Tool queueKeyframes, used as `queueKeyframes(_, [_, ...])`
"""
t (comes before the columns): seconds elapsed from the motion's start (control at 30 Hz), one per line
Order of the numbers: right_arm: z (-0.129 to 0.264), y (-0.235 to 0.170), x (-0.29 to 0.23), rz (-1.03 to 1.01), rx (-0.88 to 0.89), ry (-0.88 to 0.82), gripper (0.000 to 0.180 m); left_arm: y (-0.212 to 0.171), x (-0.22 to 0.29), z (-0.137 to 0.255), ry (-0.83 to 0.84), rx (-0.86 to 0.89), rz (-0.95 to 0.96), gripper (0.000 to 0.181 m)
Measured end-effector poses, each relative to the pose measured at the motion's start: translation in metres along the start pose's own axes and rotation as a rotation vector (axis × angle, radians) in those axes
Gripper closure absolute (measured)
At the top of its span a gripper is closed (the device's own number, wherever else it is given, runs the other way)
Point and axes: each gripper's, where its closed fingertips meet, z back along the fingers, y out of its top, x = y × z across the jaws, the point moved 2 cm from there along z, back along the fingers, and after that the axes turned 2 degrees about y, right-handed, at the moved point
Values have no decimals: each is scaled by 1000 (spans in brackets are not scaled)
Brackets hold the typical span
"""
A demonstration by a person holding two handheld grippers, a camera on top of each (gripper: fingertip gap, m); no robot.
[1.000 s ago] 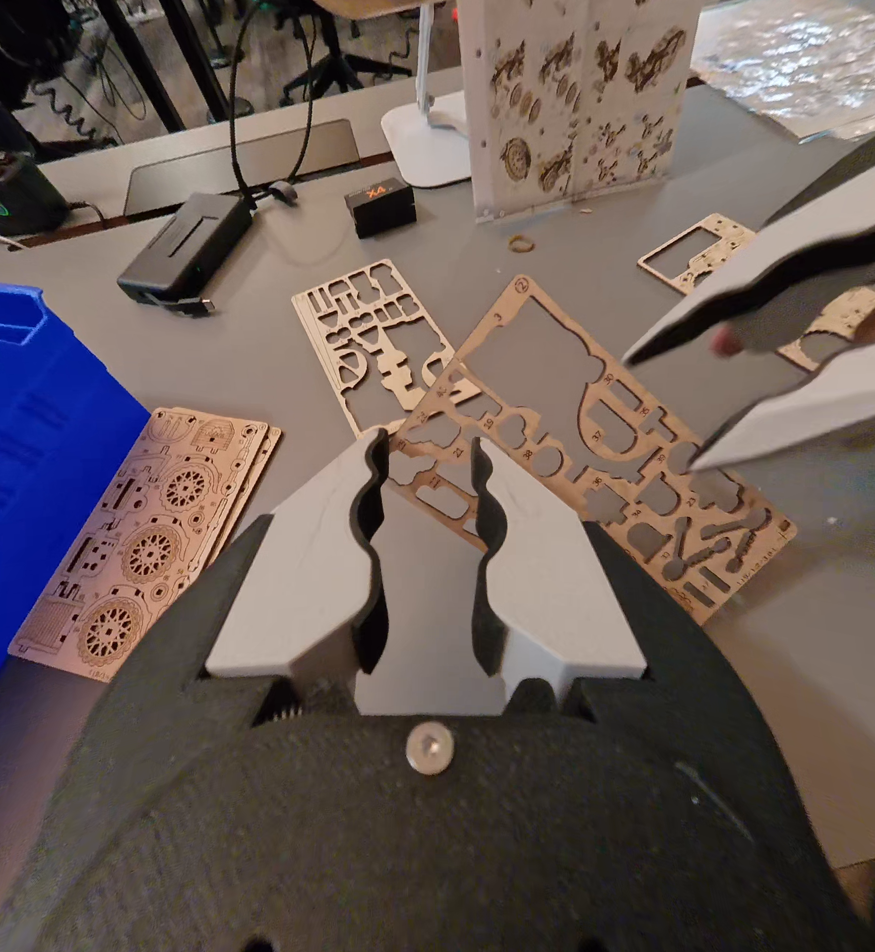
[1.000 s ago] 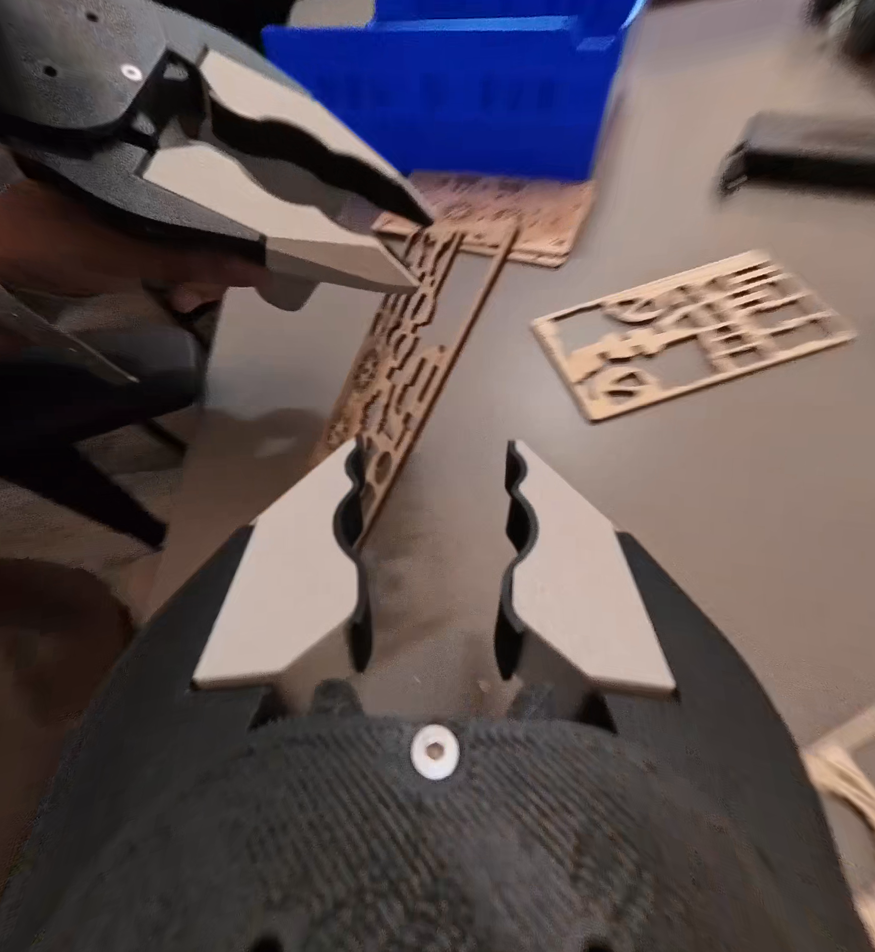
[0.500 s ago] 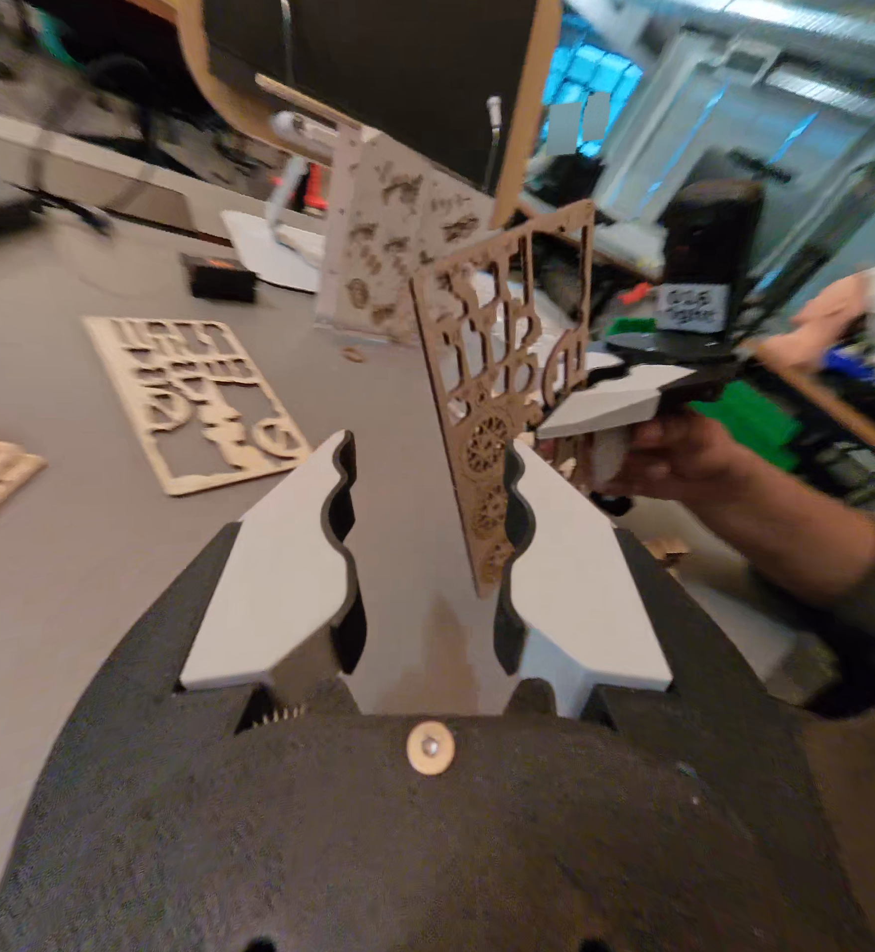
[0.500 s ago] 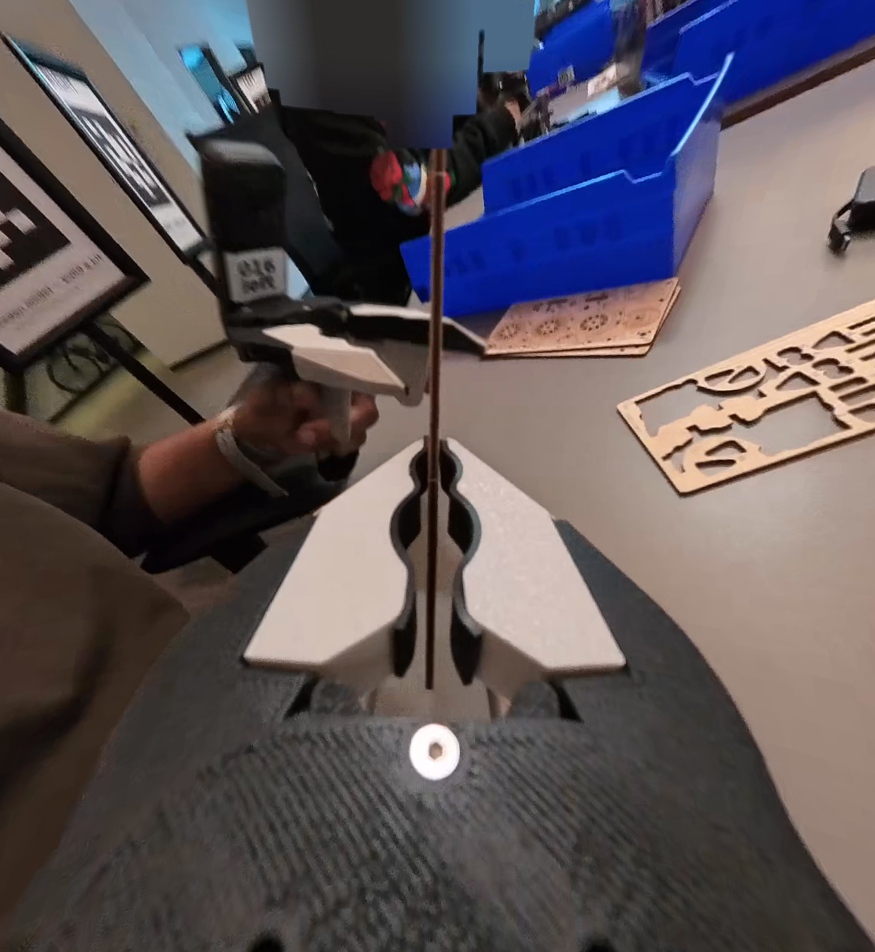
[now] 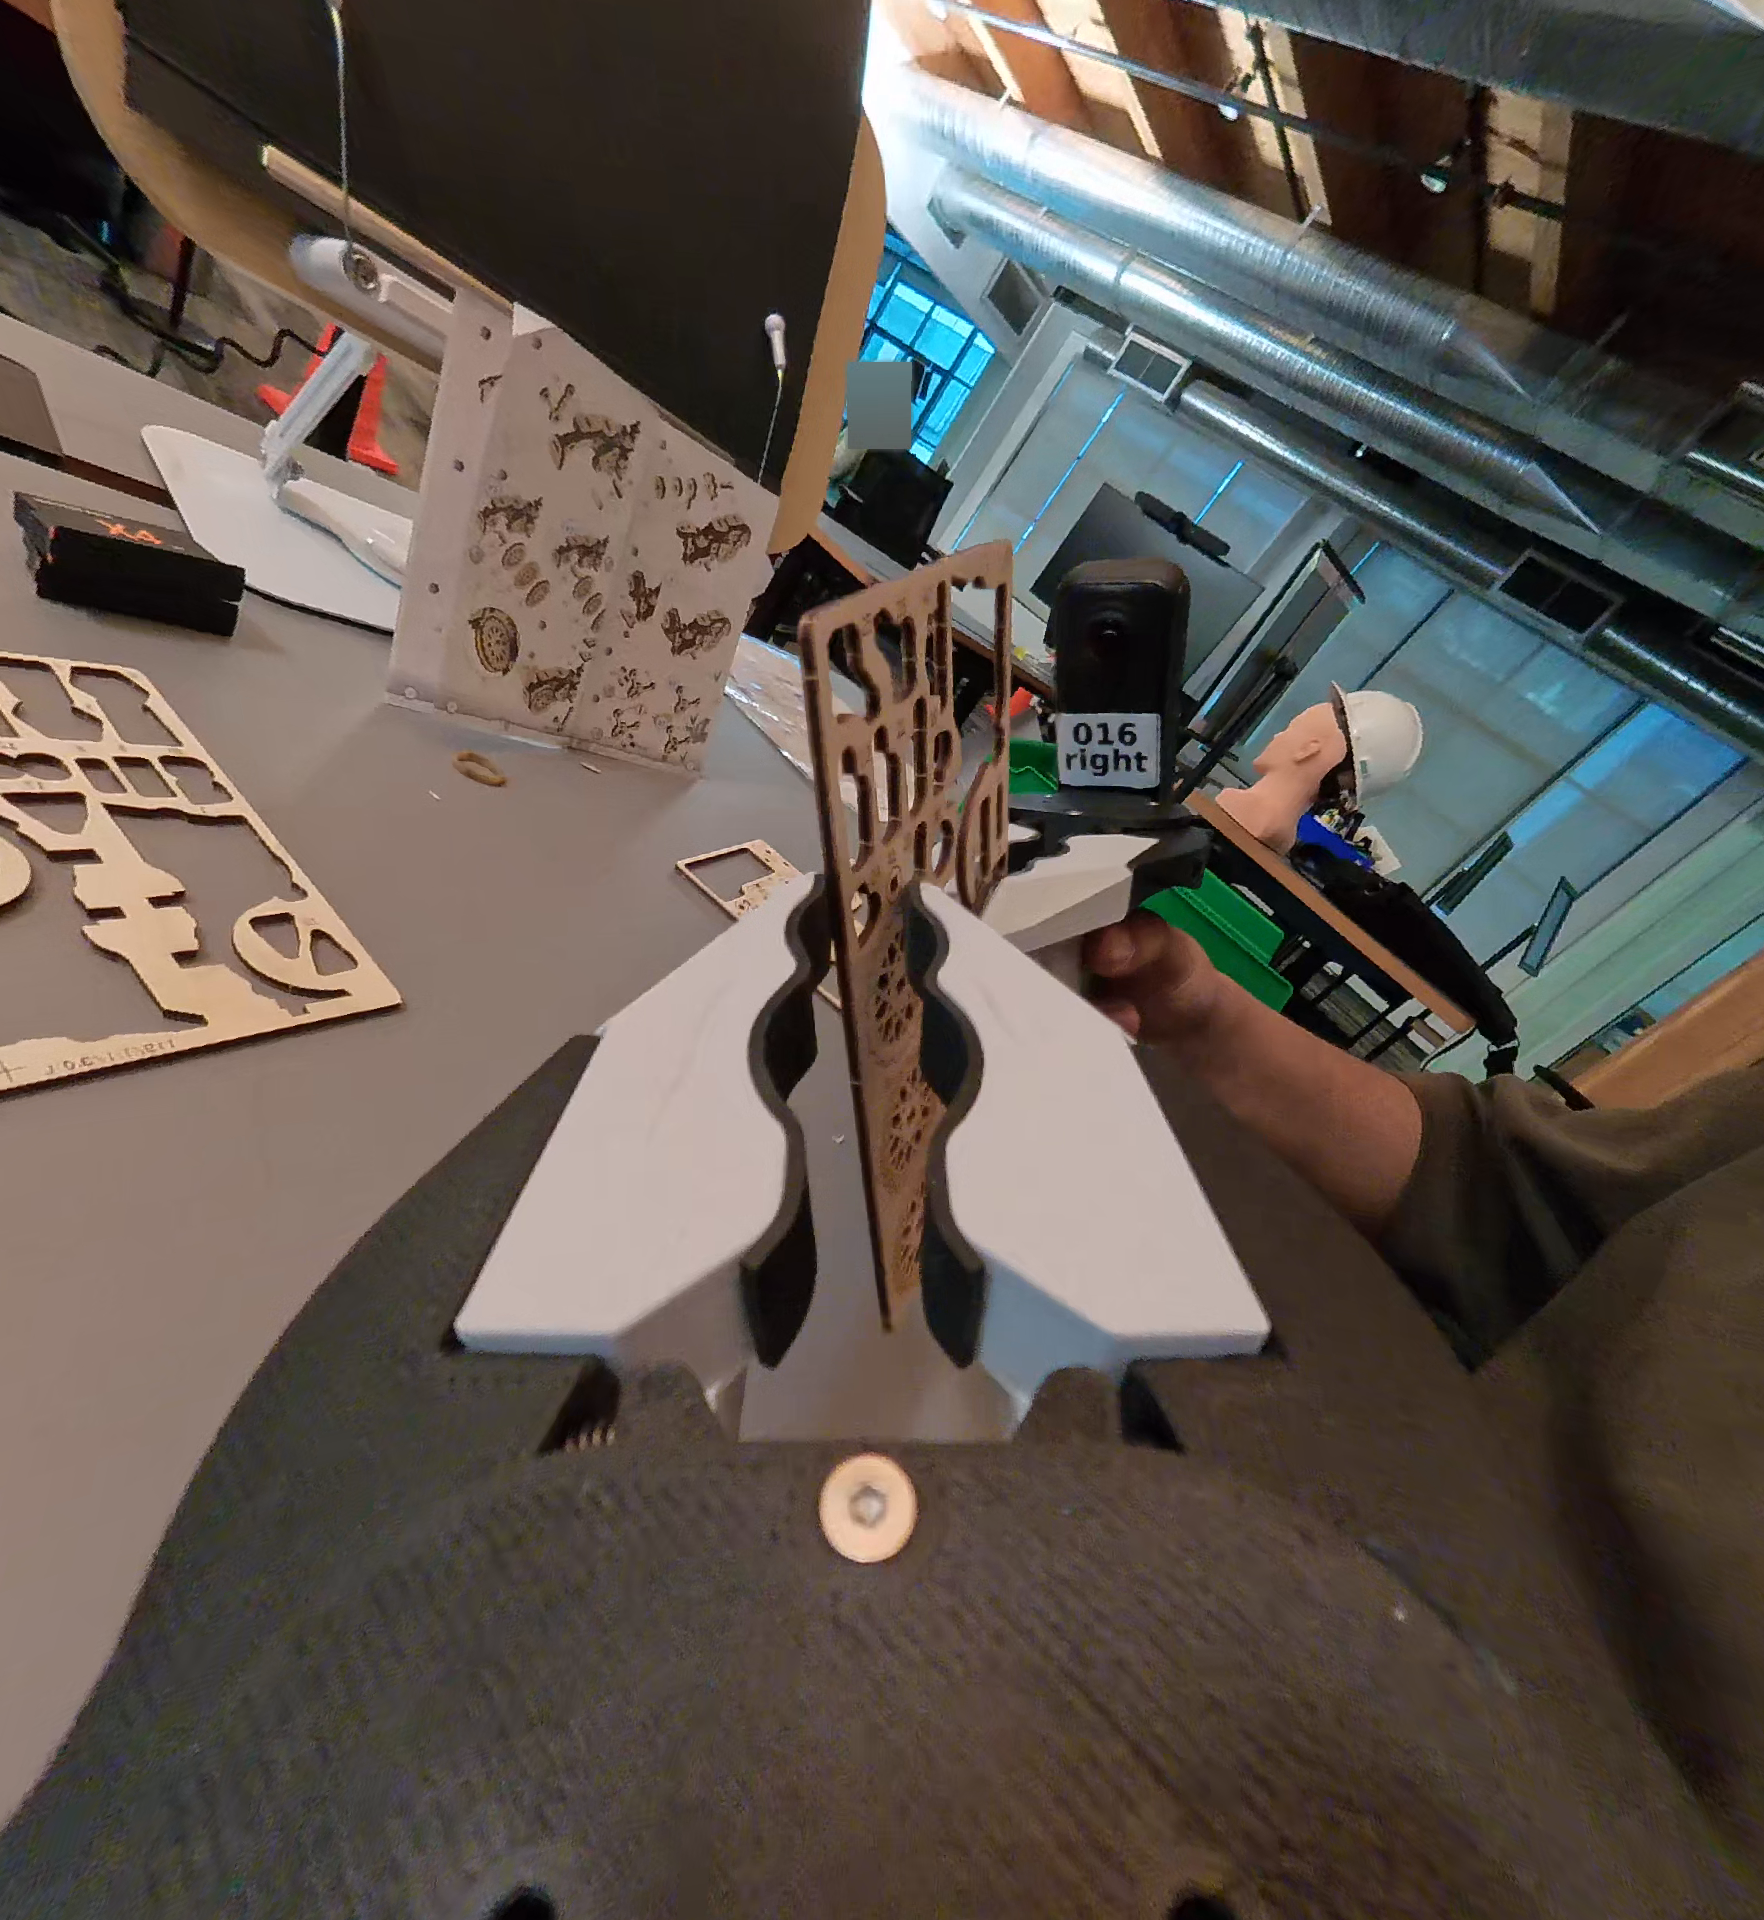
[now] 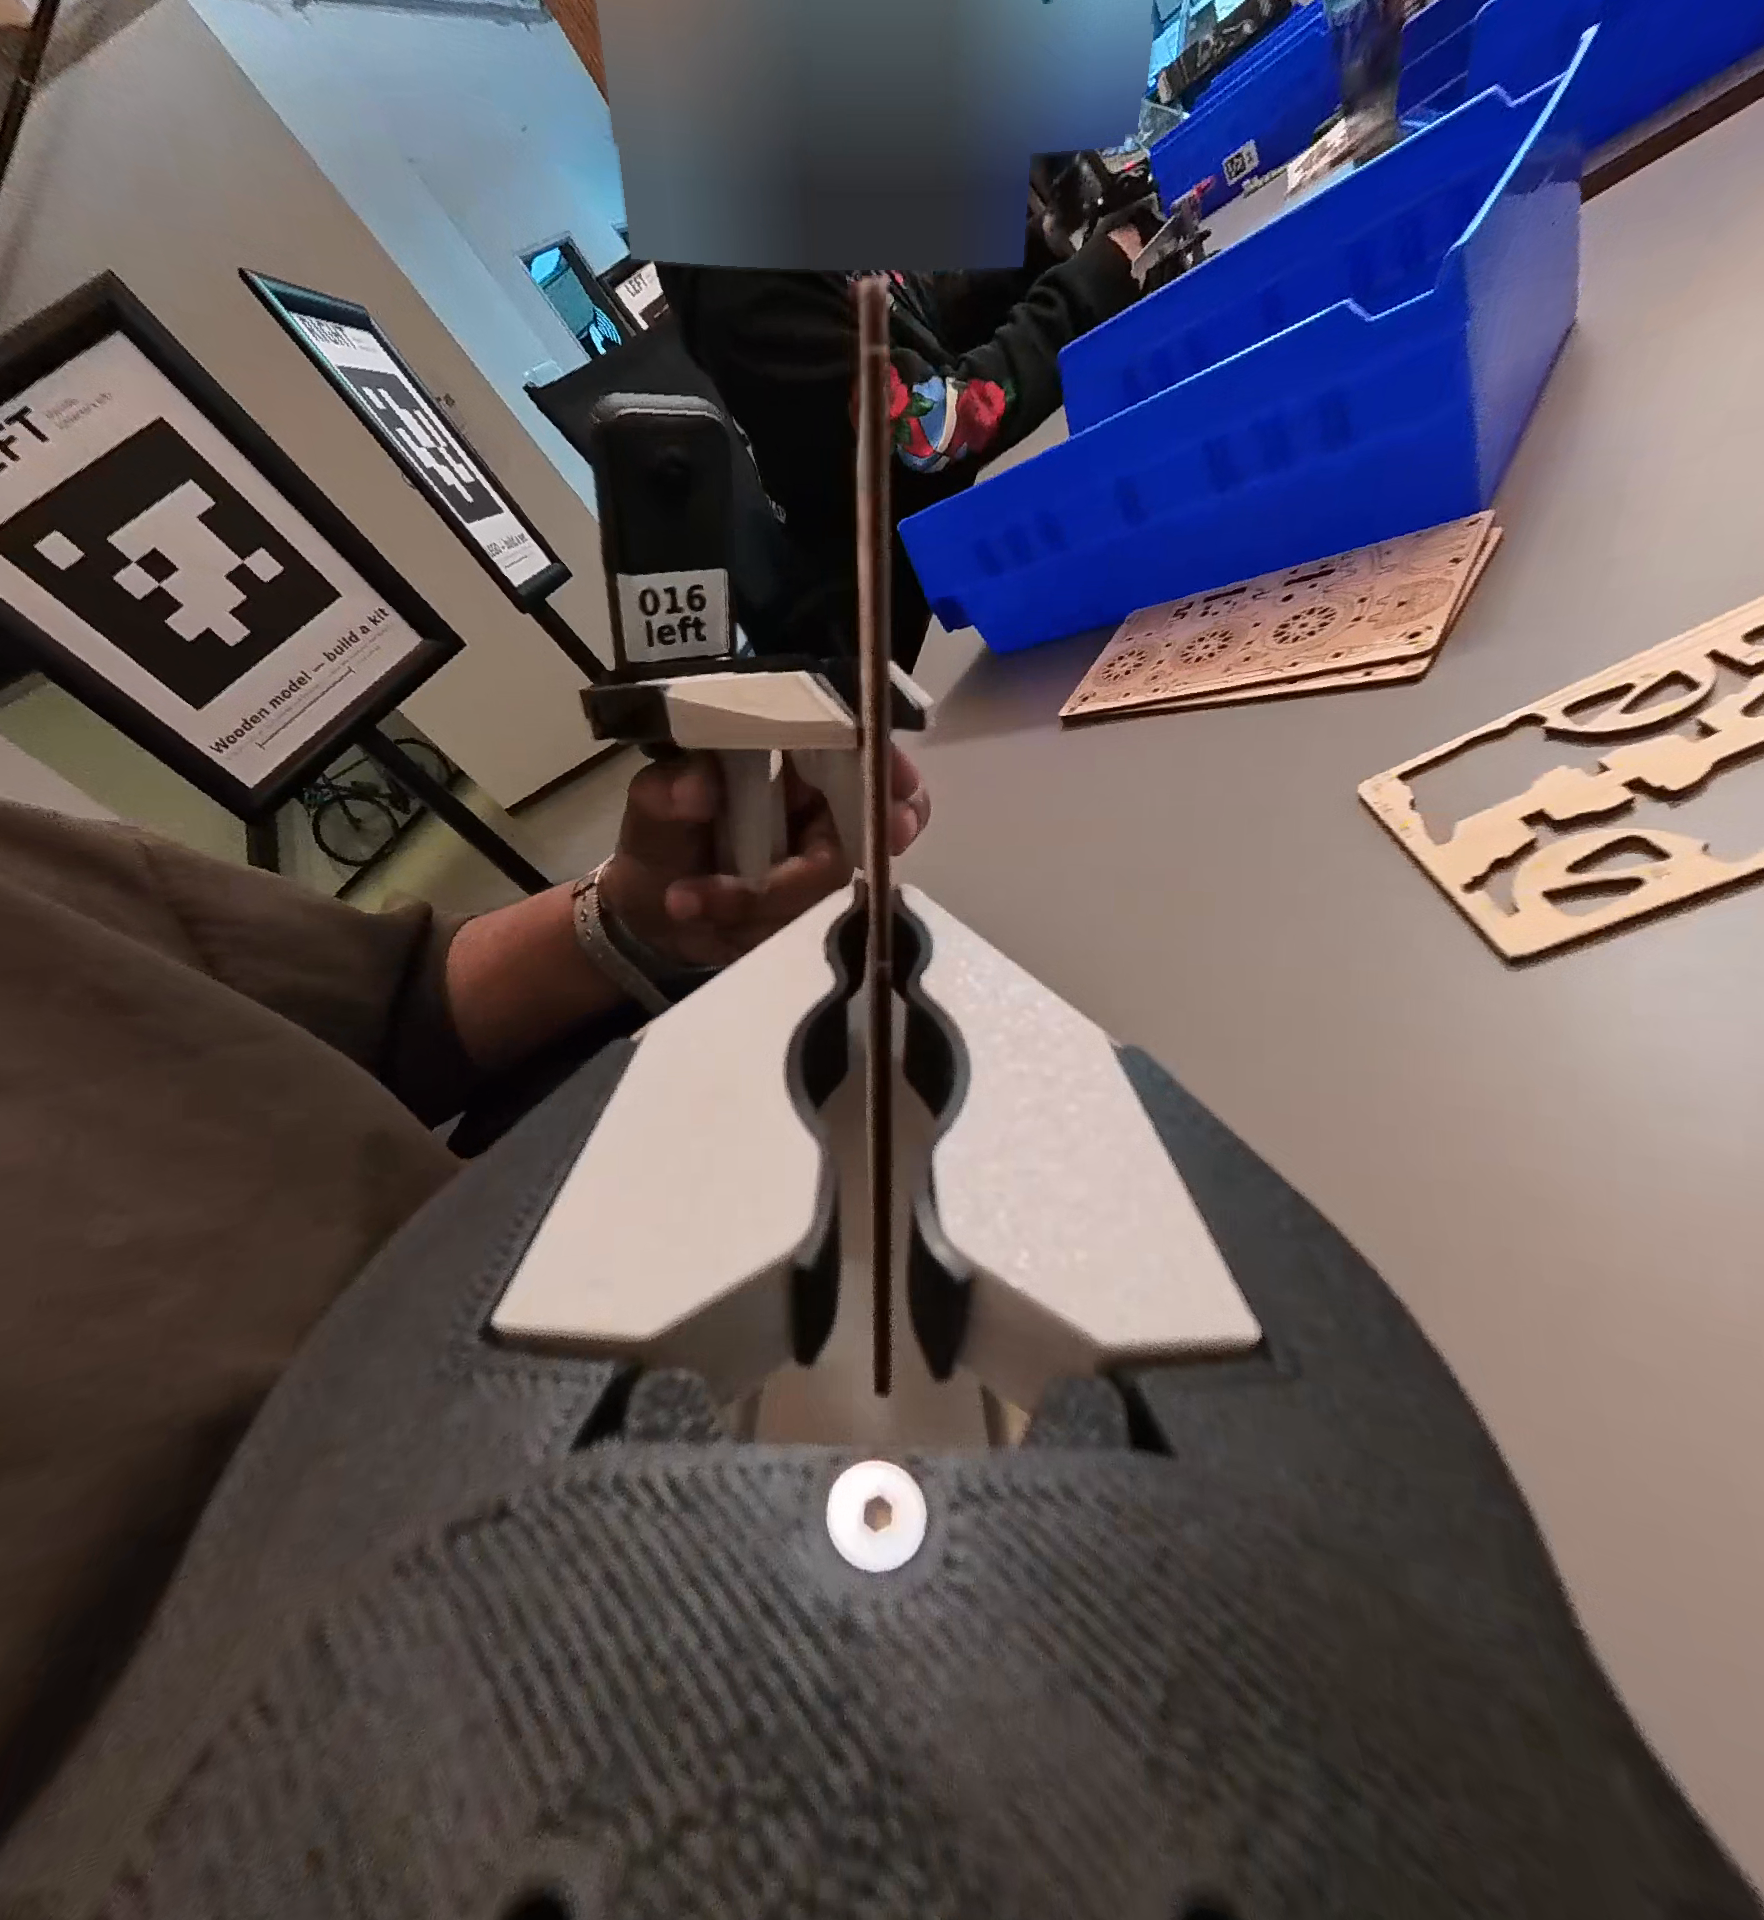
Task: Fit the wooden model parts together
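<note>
Above the tabletop [image 5: 545,1039] | wooden parts sheet [image 5: 904,831] upright, long axis vertical | right hand-held gripper [image 6: 876,1039] clamped on its lower edge | left hand-held gripper [image 5: 862,1060] nearly closed around it, contact unclear | both equally near.

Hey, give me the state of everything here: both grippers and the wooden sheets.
Right gripper: shut on the held wooden sheet.
Left gripper: around the same sheet, gap on one side, grip unclear.
Held wooden sheet: upright, off the table.
Punched-out sheet: flat on the table, mostly emptied.
Sheet stack: flat, parts uncut.
</note>
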Motion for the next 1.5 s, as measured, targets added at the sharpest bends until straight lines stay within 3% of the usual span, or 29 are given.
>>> queueKeyframes(0.9, [-3, -2, 1, 10, -17, -17, 179, 0, -5, 3, 17, 14, 2, 169])
queueKeyframes(1.5, [-6, -10, 6, 64, -76, -83, 179, -1, -8, 1, 128, -5, -108, 169])
